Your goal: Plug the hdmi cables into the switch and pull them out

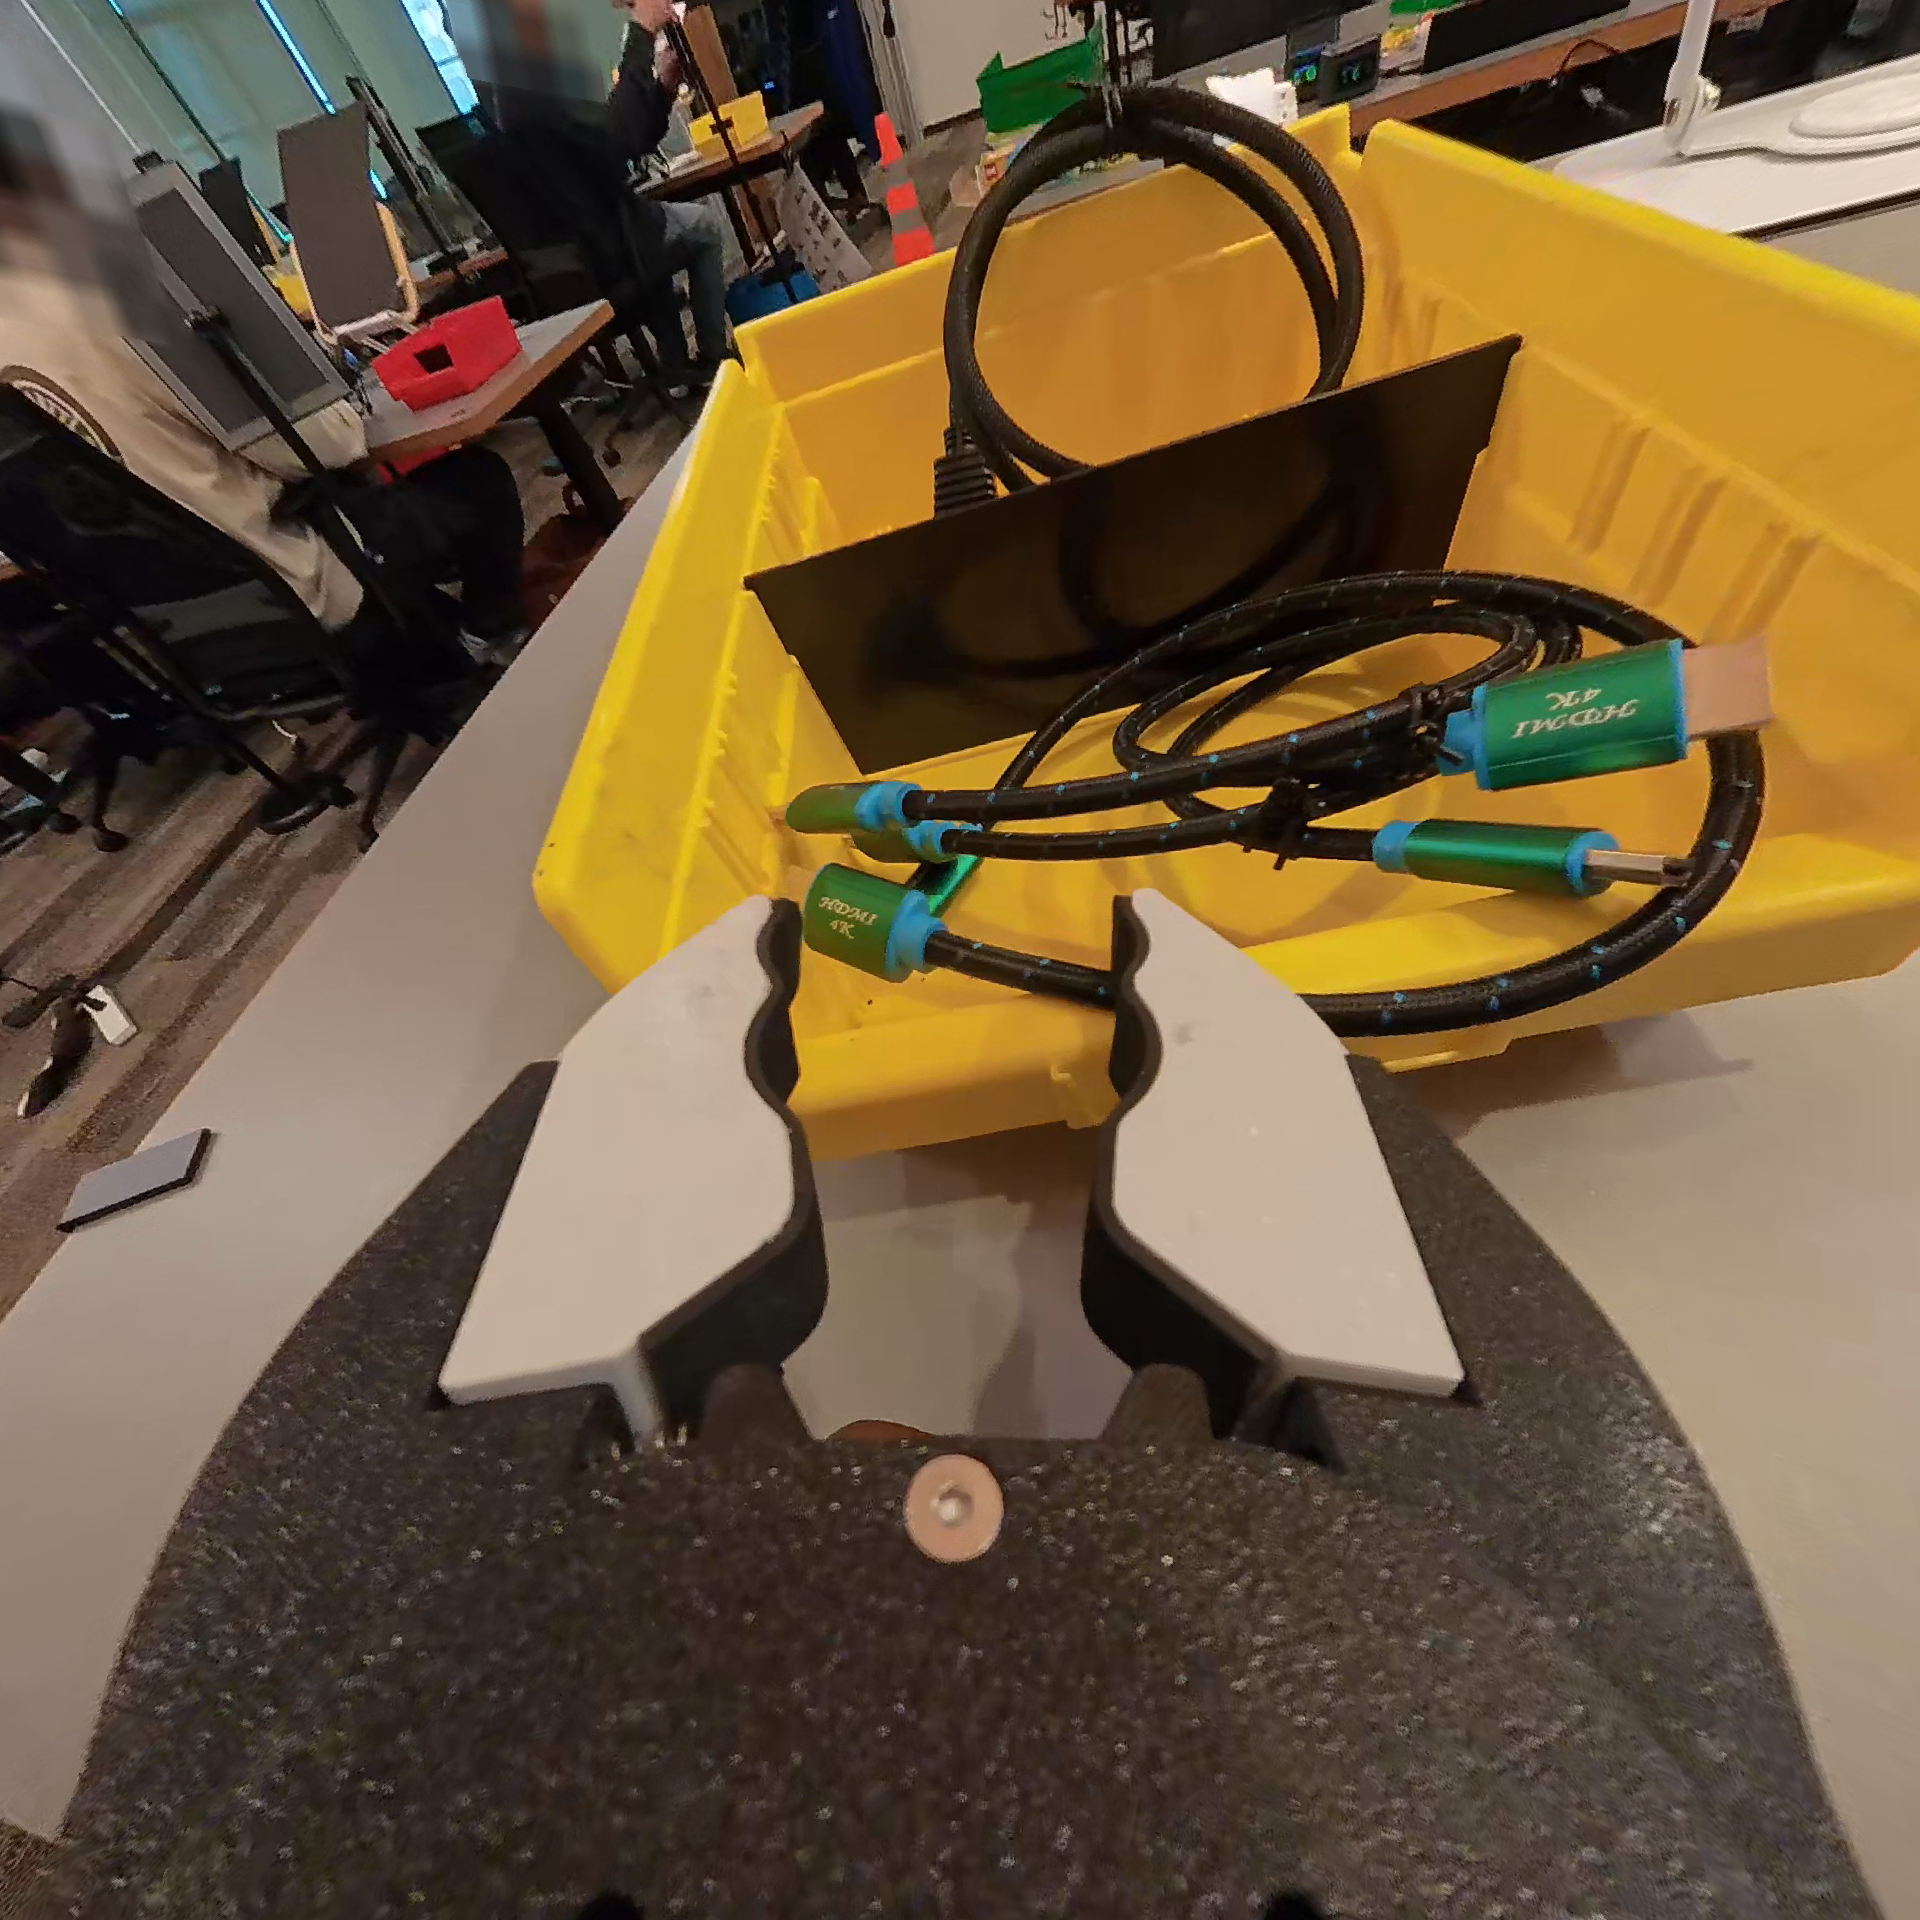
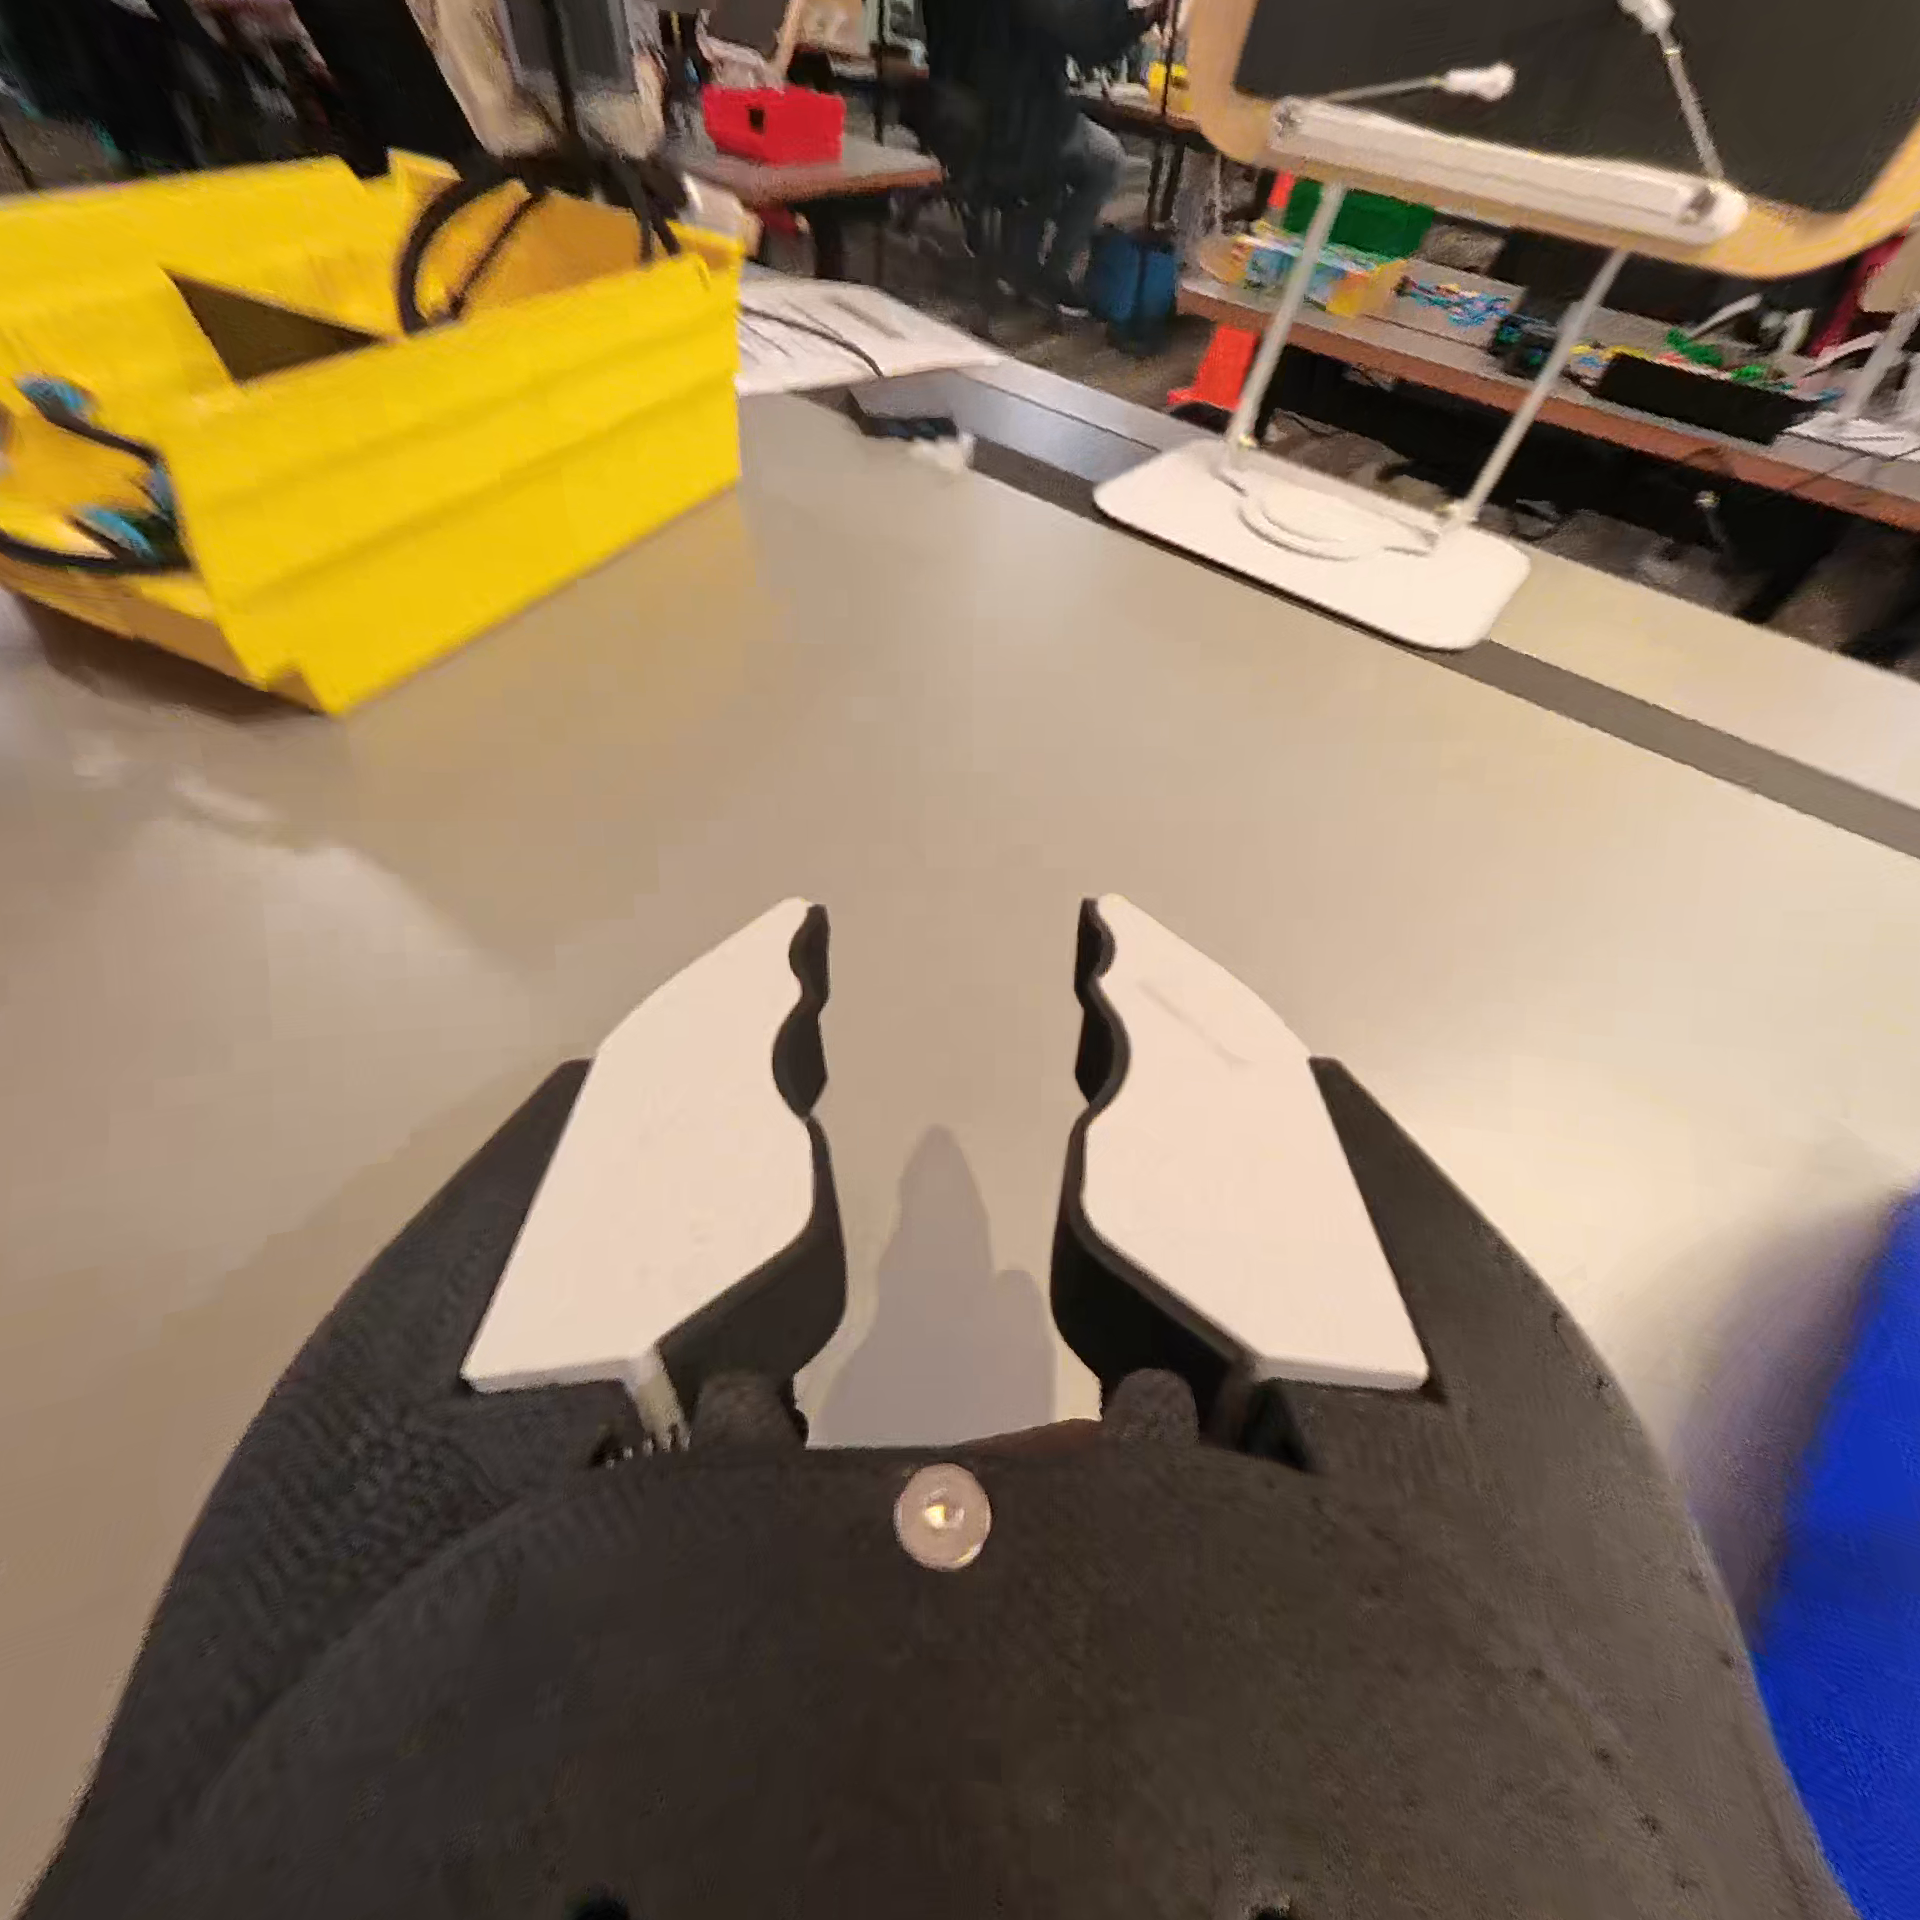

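A yellow bin [image 1: 665, 748] stands on the grey table. Its near compartment holds coiled black braided HDMI cables [image 1: 1683, 925] with green plugs: one plug [image 1: 857, 930] lies just beyond my left fingertips, a larger one [image 1: 1584, 712] at the right. A thick black cable [image 1: 1153, 291] loops in the far compartment behind a black divider [image 1: 1143, 561]. My left gripper [image 1: 951, 914] is open and empty at the bin's near edge. My right gripper [image 2: 951, 920] is open and empty over bare table; the bin [image 2: 447, 488] shows at its upper left. No switch is in view.
A white stand base [image 2: 1320, 540] sits at the table's far right edge. A blue blurred thing [image 2: 1860, 1558] is at the right. A small grey pad [image 1: 135, 1179] lies at the table's left edge. People sit at desks beyond the table.
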Tool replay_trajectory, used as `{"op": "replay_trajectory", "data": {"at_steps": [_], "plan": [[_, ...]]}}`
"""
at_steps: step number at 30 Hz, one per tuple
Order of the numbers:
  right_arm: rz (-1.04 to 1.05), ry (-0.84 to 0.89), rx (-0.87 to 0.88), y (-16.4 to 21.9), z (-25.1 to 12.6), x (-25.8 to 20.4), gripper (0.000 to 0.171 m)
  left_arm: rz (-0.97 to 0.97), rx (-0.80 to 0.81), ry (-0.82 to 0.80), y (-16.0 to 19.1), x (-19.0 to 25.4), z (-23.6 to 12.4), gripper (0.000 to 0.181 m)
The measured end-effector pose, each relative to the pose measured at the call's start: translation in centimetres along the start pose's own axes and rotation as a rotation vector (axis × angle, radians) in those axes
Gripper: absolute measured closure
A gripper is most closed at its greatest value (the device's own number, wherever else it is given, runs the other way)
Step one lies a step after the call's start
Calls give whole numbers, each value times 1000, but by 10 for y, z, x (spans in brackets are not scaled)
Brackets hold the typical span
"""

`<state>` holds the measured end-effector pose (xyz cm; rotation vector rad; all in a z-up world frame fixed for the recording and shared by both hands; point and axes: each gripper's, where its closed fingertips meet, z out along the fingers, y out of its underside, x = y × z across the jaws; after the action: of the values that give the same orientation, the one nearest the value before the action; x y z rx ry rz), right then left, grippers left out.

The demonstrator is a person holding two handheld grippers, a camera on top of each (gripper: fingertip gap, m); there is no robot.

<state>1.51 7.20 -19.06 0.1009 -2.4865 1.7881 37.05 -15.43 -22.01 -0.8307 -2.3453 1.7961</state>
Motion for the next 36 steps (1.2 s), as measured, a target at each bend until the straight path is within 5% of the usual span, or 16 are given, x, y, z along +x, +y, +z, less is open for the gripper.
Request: {"op": "replay_trajectory", "data": {"at_steps": [5,13,21,28,33,36], "plan": [[196,-31,118,-4,11,-66,127,12,-1,-3,0,1,0,123],[374,93,367,-6,-63,-79,132,61,15,-13,-1,5,-2,123],[273,32,310,6,-64,-101,126,73,52,110,-5,21,-8,120],[-60,252,155,9,-99,-16,122,35,207,311,-31,64,-35,123],[-175,507,-31,11,-136,74,113,82,165,350,-31,91,-30,125],[-187,512,-207,40,-140,99,112,132,140,338,-26,101,-25,126]]}}
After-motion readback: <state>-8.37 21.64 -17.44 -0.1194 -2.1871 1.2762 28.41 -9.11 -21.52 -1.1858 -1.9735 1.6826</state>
